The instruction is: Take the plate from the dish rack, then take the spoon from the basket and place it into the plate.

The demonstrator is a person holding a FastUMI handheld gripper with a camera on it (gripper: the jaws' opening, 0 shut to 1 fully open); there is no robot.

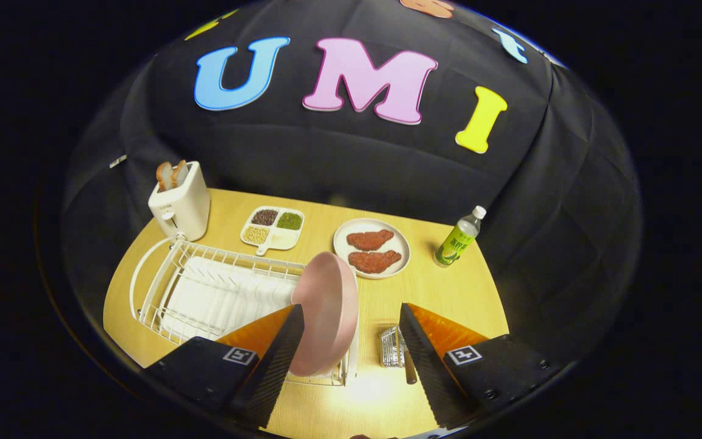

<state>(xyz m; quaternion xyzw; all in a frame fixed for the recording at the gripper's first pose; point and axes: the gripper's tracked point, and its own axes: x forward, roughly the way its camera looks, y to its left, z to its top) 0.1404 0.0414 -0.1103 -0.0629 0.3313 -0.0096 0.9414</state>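
Note:
A pink plate (325,312) stands on edge at the right end of the white wire dish rack (217,289). My gripper (351,347) is open above the table, its fingers wide apart. The left finger (278,360) lies just in front of the plate's left rim; the right finger (421,360) is well to the plate's right. A small wire basket (392,347) sits on the table between the plate and the right finger, with a dark handle, probably the spoon (410,369), sticking out of it. Neither finger touches the plate as far as I can see.
A white toaster (180,204) with bread stands beyond the rack at the back left. A divided dish of beans (272,228), a white plate with two pieces of meat (372,248) and a green bottle (457,241) line the far side of the wooden table (448,292).

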